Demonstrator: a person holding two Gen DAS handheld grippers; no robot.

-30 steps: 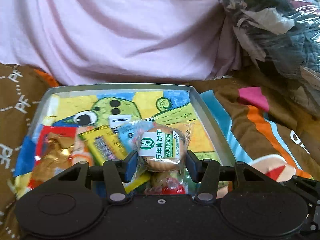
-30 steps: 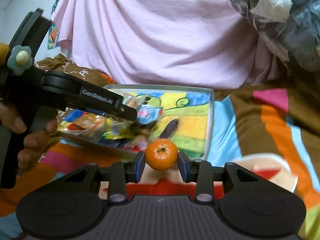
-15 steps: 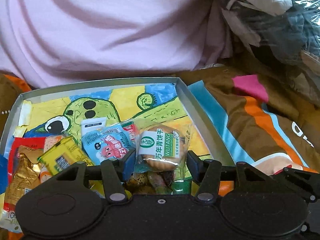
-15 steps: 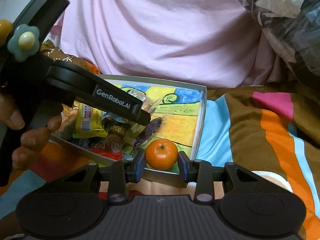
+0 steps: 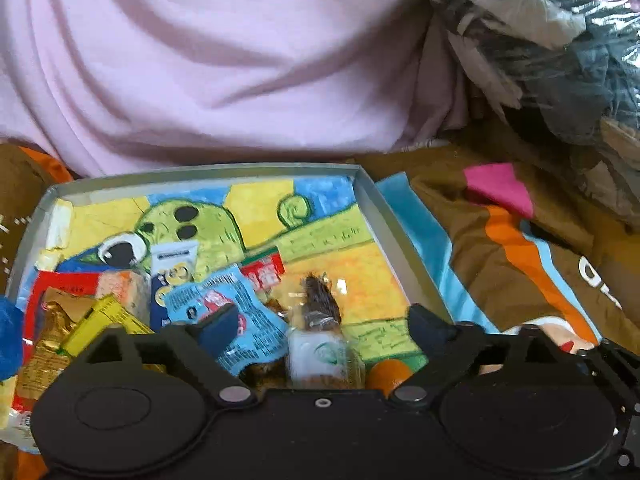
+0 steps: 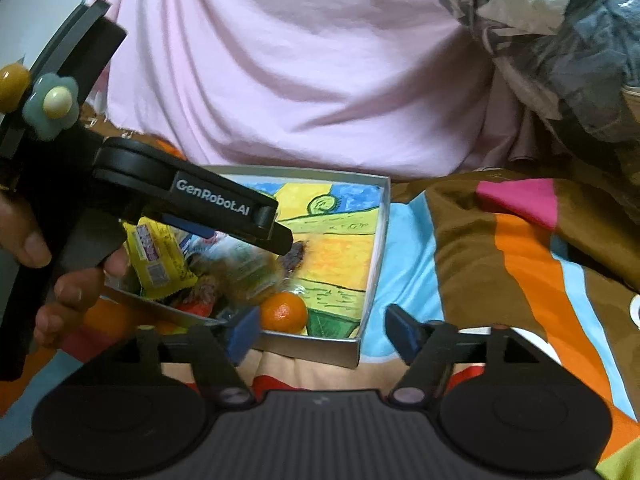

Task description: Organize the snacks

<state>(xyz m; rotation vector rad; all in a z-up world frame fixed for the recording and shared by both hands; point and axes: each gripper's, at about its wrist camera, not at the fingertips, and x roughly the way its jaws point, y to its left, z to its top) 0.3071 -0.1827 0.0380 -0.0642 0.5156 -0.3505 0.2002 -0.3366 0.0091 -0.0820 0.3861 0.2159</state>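
Observation:
A shallow grey box (image 5: 384, 208) with a green cartoon drawing on its floor lies on the bedspread; it also shows in the right wrist view (image 6: 374, 256). Several wrapped snacks (image 5: 224, 312) are piled in its left half. My left gripper (image 5: 324, 324) is open above the box; the wrapped biscuit (image 5: 320, 356) lies blurred below it. My right gripper (image 6: 320, 332) is open at the box's near edge. The orange mandarin (image 6: 285, 313) sits in the box's near corner, free of the fingers; it also shows in the left wrist view (image 5: 390, 372).
A pink cloth bundle (image 5: 224, 60) lies behind the box. A clear bag of dark clothes (image 5: 560, 48) is at the back right. The striped brown, orange and blue bedspread (image 6: 520, 264) spreads to the right. A hand (image 6: 60, 292) holds the left gripper's handle.
Both grippers opened. The left let the wrapped biscuit drop into the box. The right let the mandarin go into the box's near corner.

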